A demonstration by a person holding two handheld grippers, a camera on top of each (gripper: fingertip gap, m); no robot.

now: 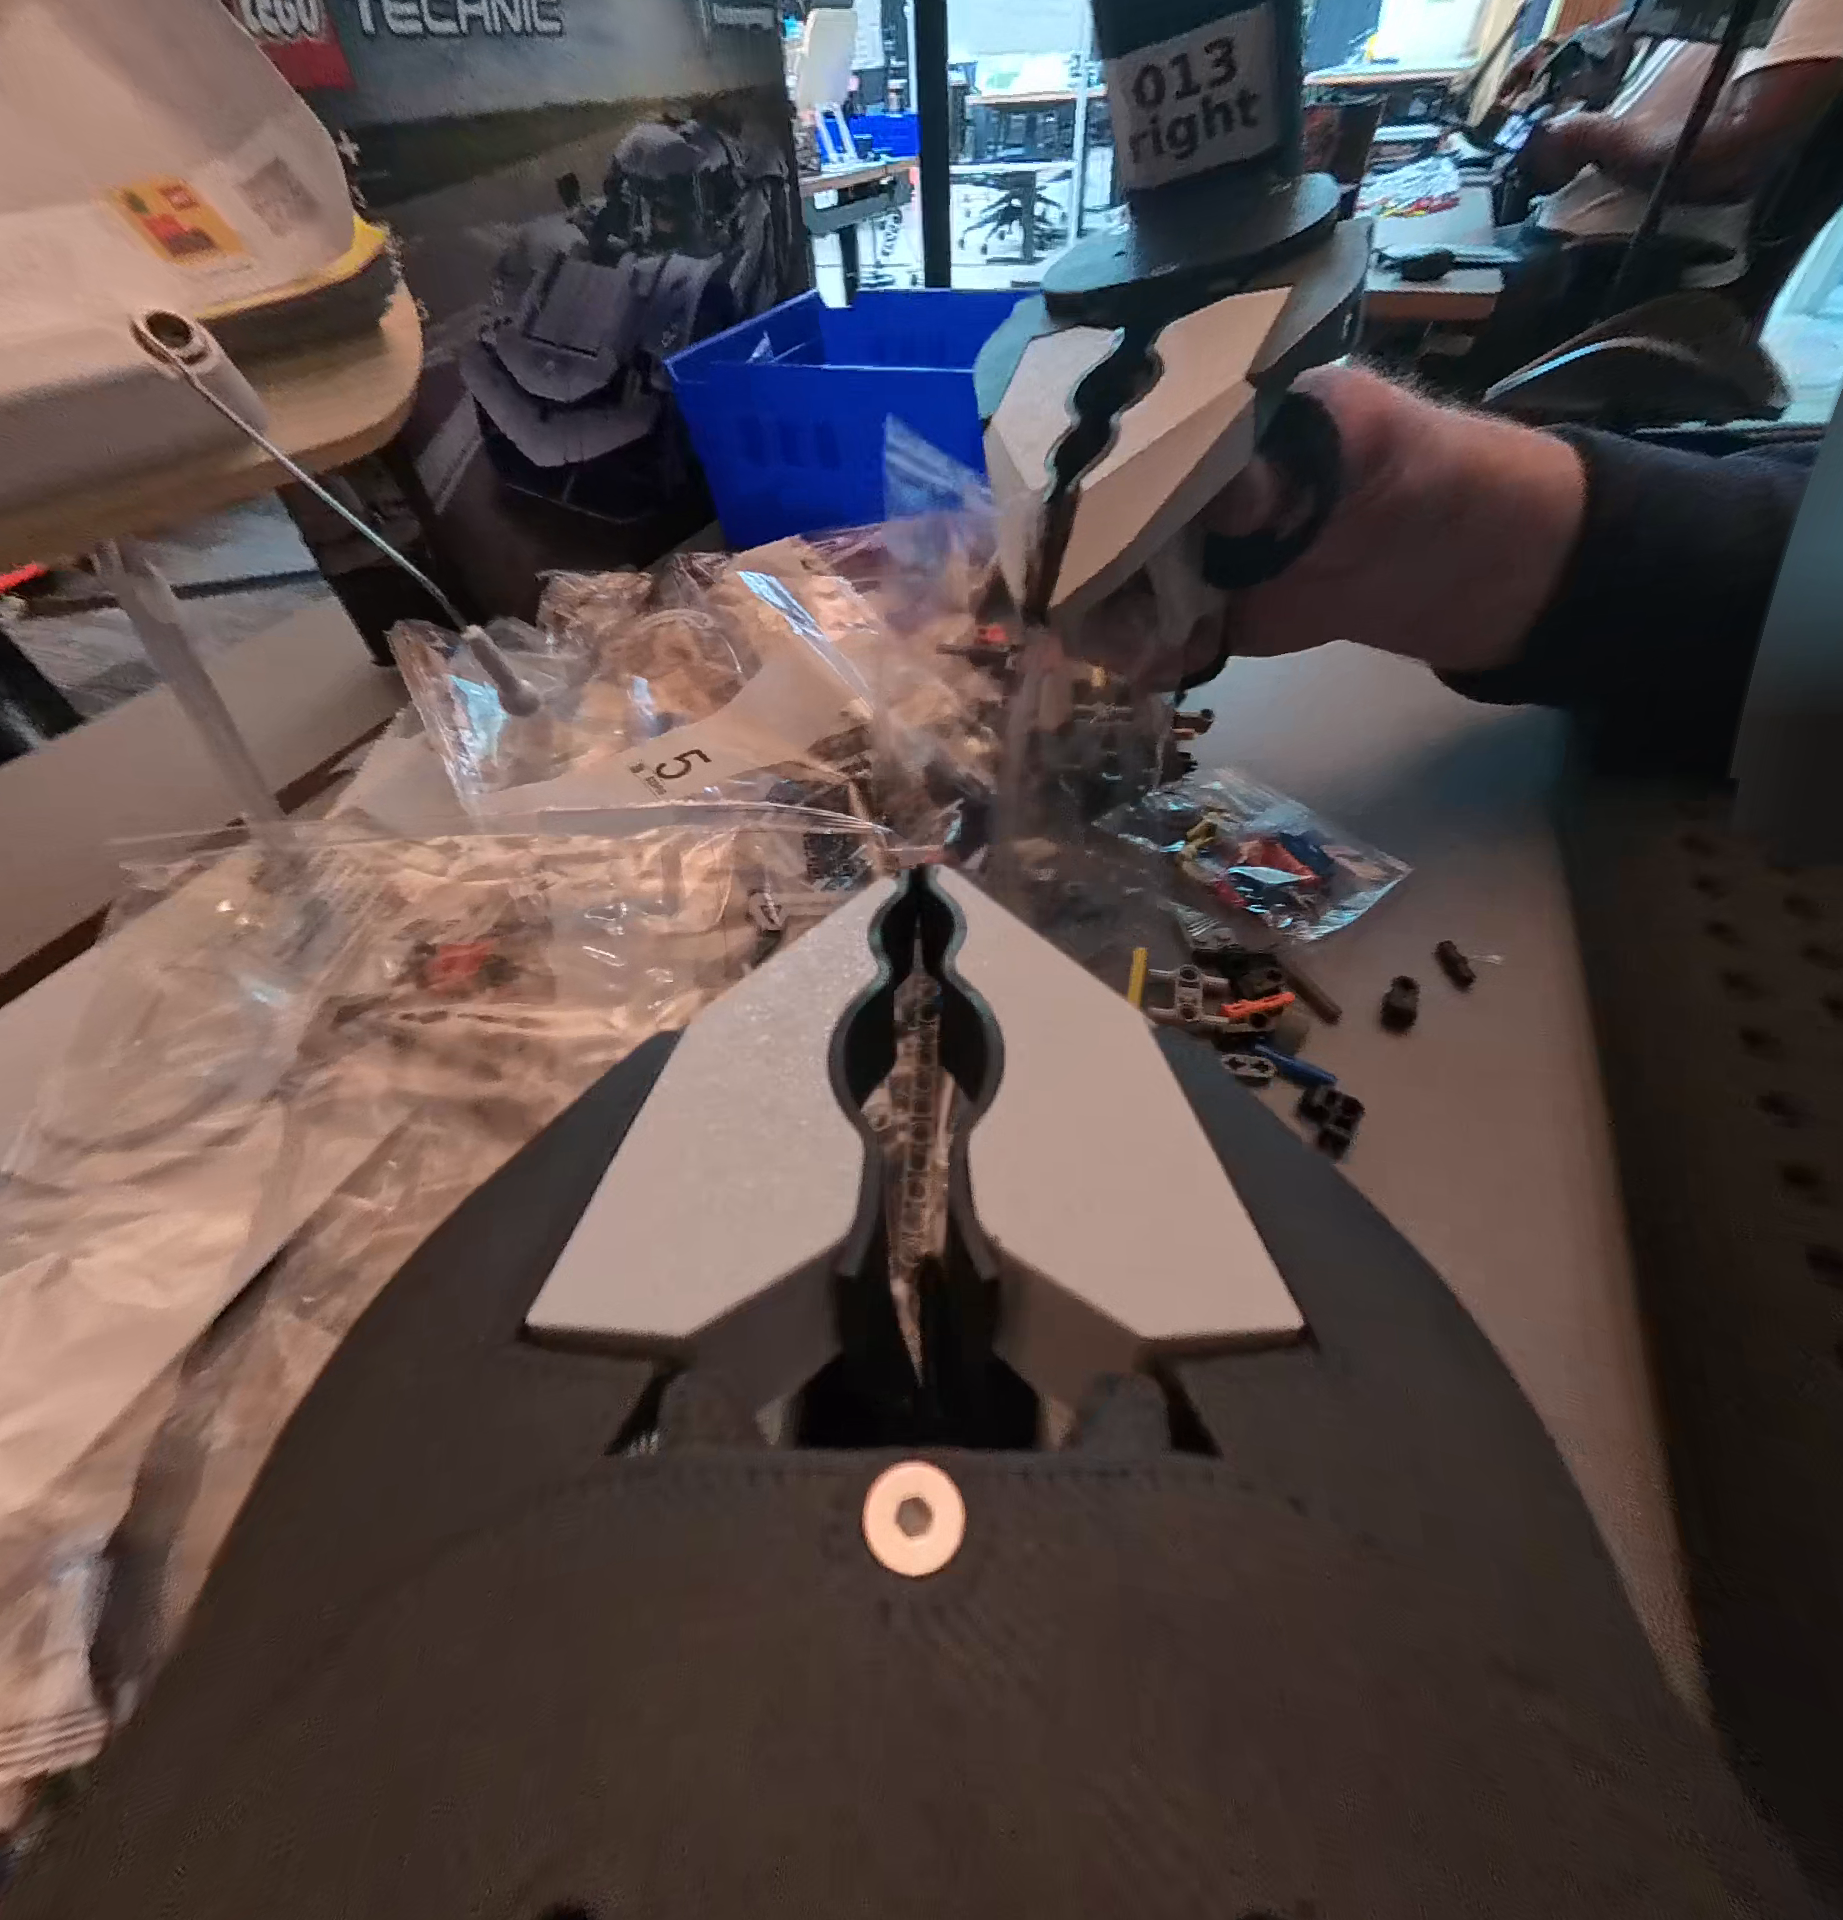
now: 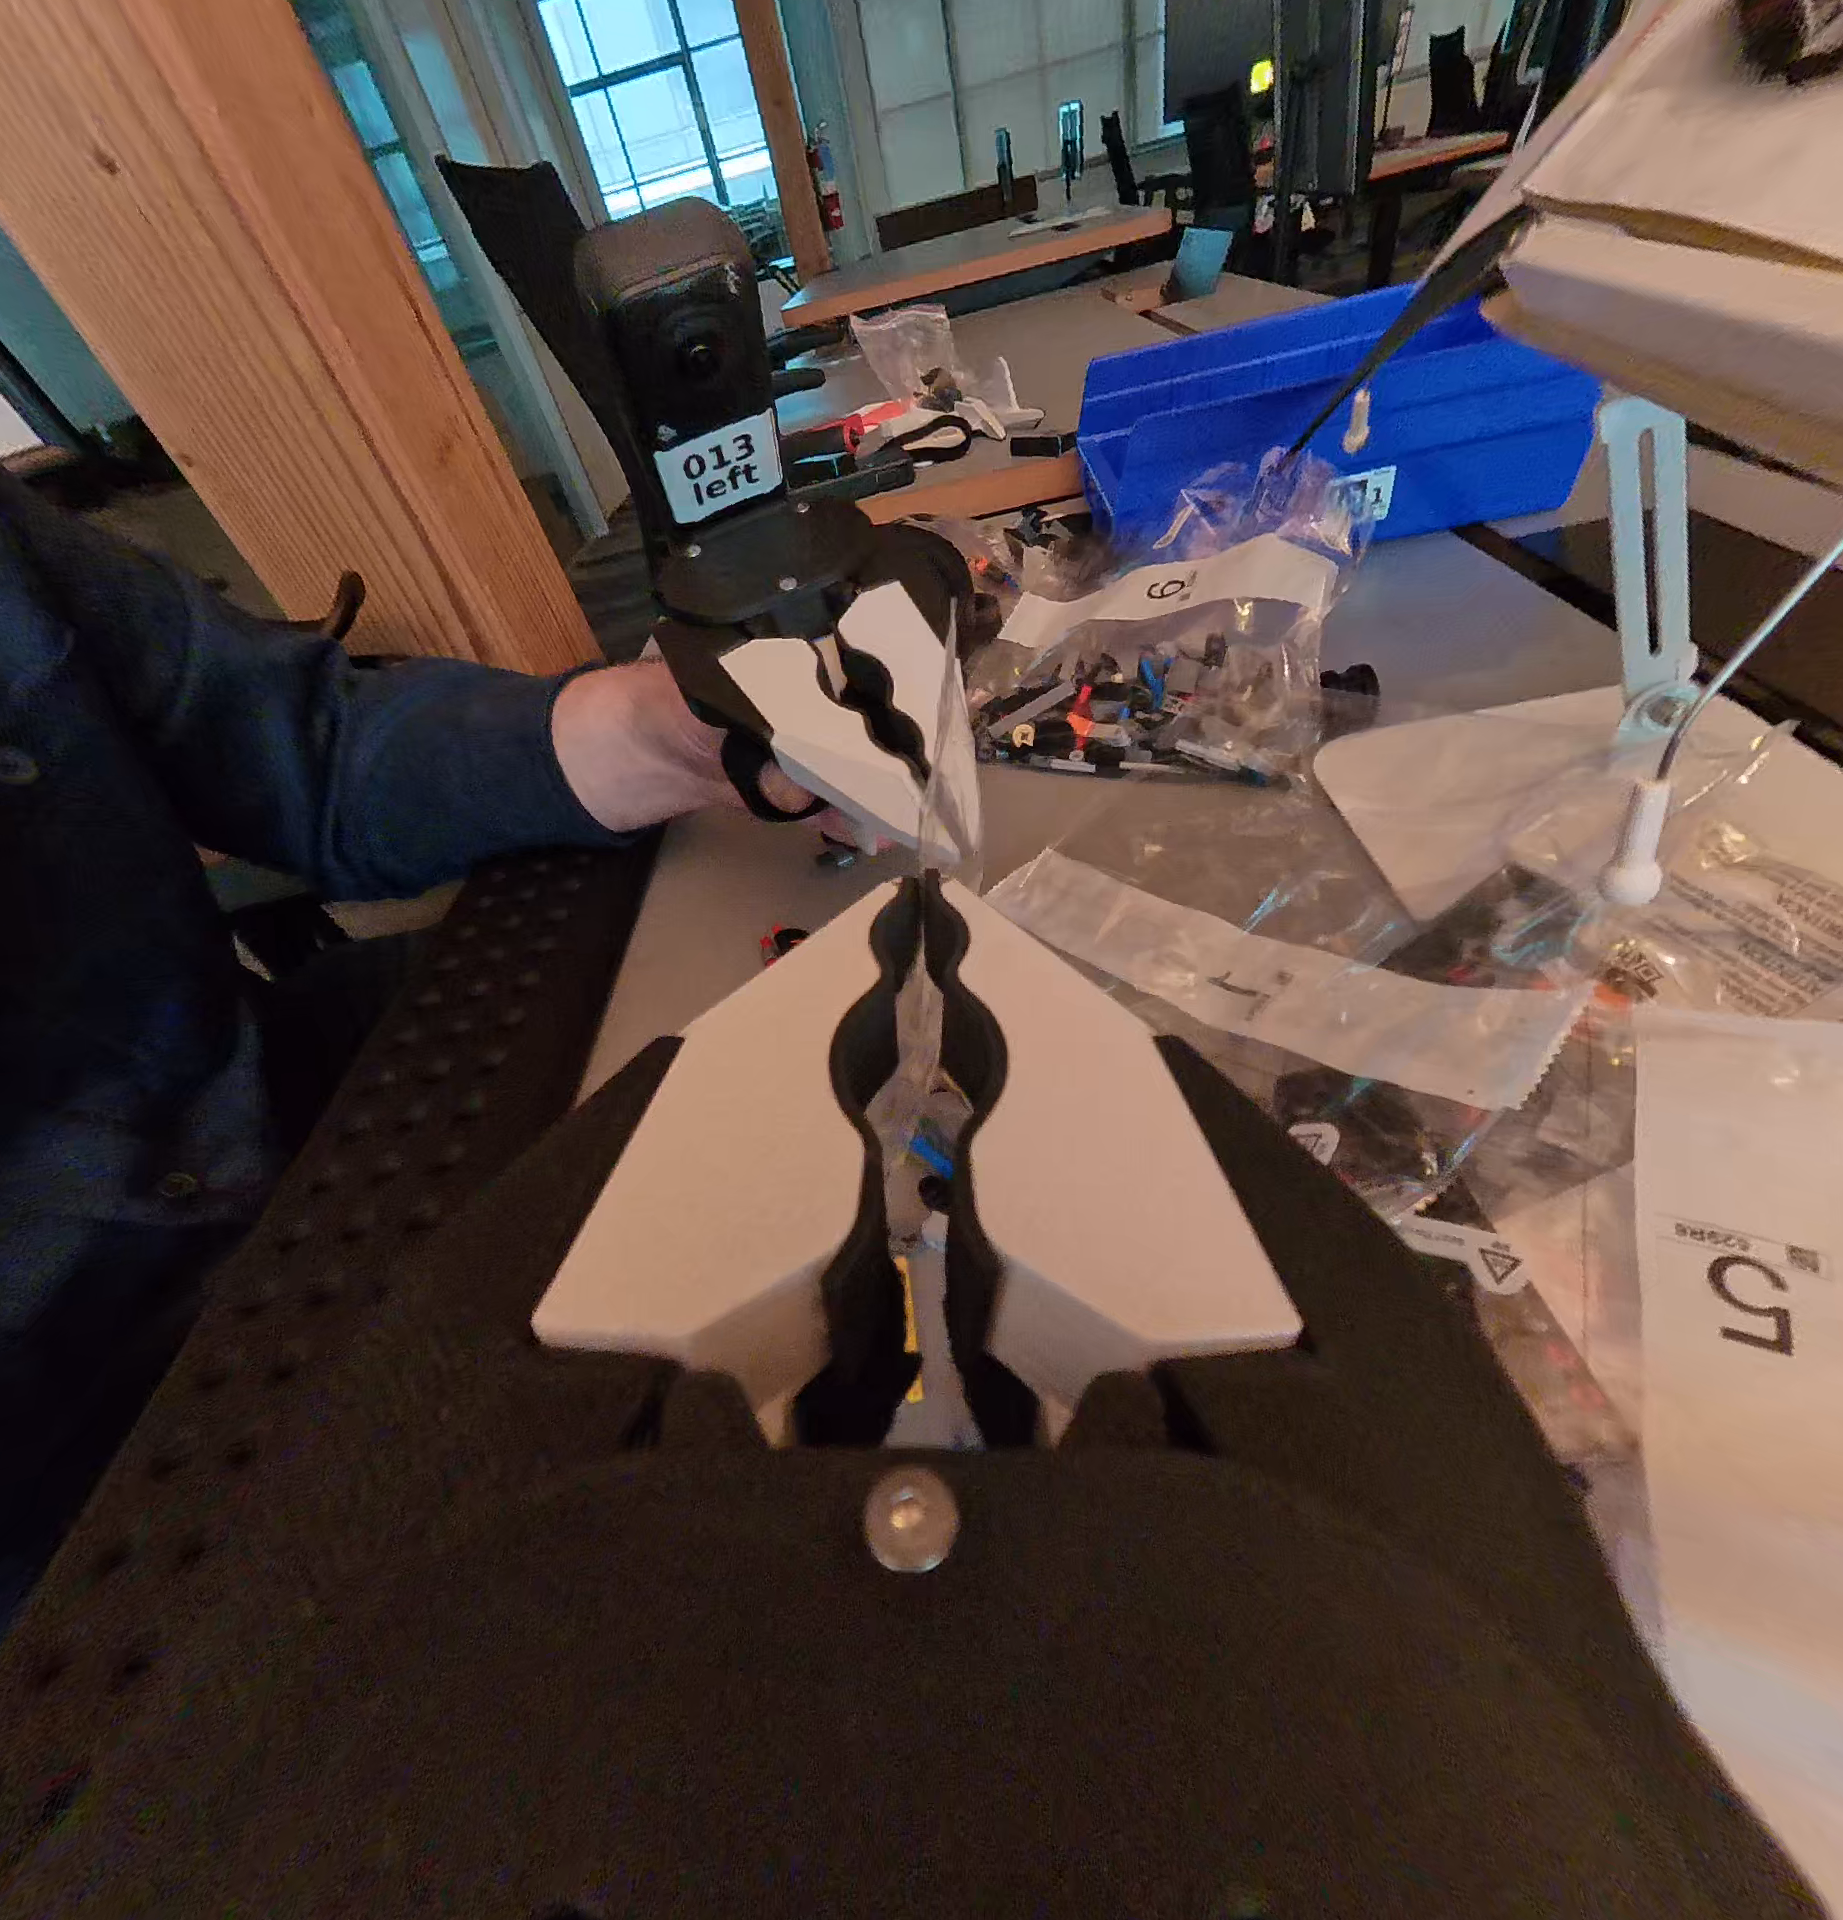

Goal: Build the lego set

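My left gripper (image 1: 922, 881) is shut on the edge of a clear plastic bag of lego parts (image 1: 1088, 748); film and small parts show between its pads. My right gripper (image 1: 1042, 608) comes down from the upper right and pinches the same bag from above. In the right wrist view, my right gripper (image 2: 922, 885) is shut on clear film, with blue and yellow parts showing between its fingers. The left gripper (image 2: 932, 831) sits just beyond it, tips nearly touching, pinching the film of the bag (image 2: 955, 748). The bag is stretched between the two grippers above the grey table (image 1: 1416, 727).
Several clear numbered bags of parts (image 1: 626, 727) (image 2: 1135, 686) lie across the table. Loose small parts (image 1: 1249, 1003) and a small bag of coloured parts (image 1: 1265, 862) lie right. A blue bin (image 1: 792, 416) (image 2: 1312, 416) stands behind. A dark perforated mat (image 2: 429, 1039) borders the table. My hands' fingertips stand some 6 cm from each other.
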